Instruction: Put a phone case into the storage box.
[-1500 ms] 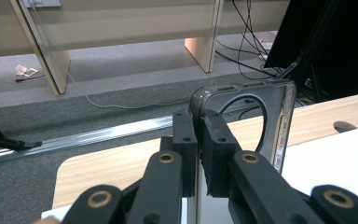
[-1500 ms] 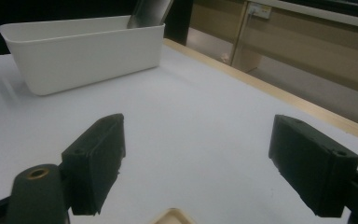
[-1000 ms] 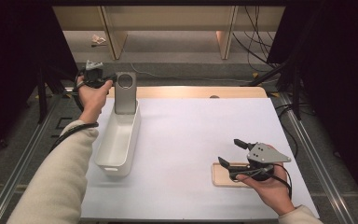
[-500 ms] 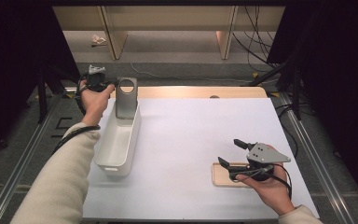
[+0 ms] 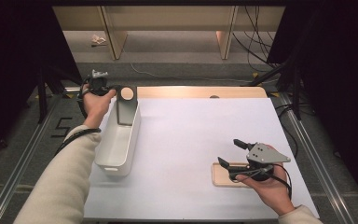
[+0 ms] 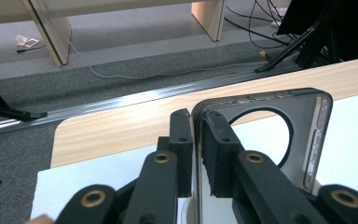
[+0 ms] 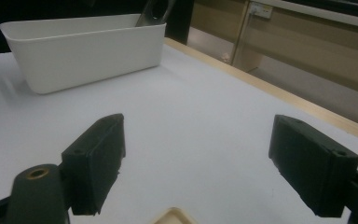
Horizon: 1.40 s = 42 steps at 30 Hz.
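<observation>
1. Grey metal plate with a round hole [image 5: 127,105], standing upright at the far end of the white bin [image 5: 116,149], upper left of the high view; its lower part inside the bin, its top edge above the rim
2. Left hand-held gripper [image 6: 196,140] pinching the plate's upper corner, one black pad on each face of the thin metal; jaws just now eased a shade wider, plate between them all the same, pads close on its two faces
3. Same left hand-held gripper [image 5: 103,88] in the high view at the upper left, just beyond the bin's far end, over the wooden edge of the worktop [image 5: 205,135]
4. Right hand-held gripper [image 5: 230,152] at the lower right of the high view, jaws spread wide, nothing between them
5. Small wooden tray [image 5: 228,175] flat on the white worktop, directly under the right hand-held gripper; whether touching, cannot tell
6. In the right gripper view: both black pads far apart at lower left and lower right, tray corner [image 7: 173,216] at the bottom middle, white bin [image 7: 84,44] at the upper left with the plate [image 7: 154,11] rising from its far end
7. Bin and tray well apart across the bare white surface
</observation>
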Tool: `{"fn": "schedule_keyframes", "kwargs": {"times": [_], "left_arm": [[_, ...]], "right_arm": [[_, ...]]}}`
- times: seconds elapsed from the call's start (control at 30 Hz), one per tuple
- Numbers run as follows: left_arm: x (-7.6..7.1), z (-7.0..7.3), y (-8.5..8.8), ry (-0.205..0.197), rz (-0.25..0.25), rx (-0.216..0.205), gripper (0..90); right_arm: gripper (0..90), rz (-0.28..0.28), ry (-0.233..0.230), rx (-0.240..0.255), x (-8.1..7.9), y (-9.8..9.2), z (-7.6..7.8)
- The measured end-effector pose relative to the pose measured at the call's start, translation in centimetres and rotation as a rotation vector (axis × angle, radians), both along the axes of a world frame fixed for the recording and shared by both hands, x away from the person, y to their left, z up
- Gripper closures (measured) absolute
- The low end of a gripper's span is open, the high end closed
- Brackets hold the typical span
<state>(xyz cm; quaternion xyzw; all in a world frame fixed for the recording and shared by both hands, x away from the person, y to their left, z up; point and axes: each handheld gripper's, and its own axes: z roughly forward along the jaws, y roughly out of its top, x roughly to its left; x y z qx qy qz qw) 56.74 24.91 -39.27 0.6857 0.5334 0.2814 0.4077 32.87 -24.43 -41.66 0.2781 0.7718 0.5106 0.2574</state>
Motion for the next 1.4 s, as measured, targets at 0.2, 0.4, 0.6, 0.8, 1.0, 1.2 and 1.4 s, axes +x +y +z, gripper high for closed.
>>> {"fn": "schedule_keyframes", "kwargs": {"times": [0.2,0.4,0.6,0.8,1.0,1.2,1.4], "left_arm": [[0.1,-0.2,0.0,0.021,0.005,0.018,77.7],[0.2,-0.3,0.0,0.035,0.005,0.03,70.3],[0.3,-0.3,-0.1,0.045,0.011,0.029,60.5],[0.2,0.0,-0.3,0.058,0.015,0.018,44.3],[-0.1,0.6,-0.2,0.062,0.007,-0.001,22.1],[-1.7,2.0,0.1,0.025,-0.006,0.003,13.5],[-6.9,4.0,0.9,-0.013,-0.003,-0.017,15.0]], "right_arm": [[19.6,0.0,-0.001,-0.001,0.0,0.0,0.0],[19.5,-0.002,-0.001,-0.004,0.0,0.0,0.0],[19.4,-0.002,-0.001,-0.004,0.0,0.0,0.0],[19.0,-0.002,0.003,-0.007,0.0,0.0,0.0],[18.8,-0.005,0.009,-0.015,0.1,0.1,-0.1],[18.6,-0.01,0.019,-0.022,0.2,0.2,-0.2],[18.8,-0.026,0.014,-0.019,0.4,0.0,0.1]]}}
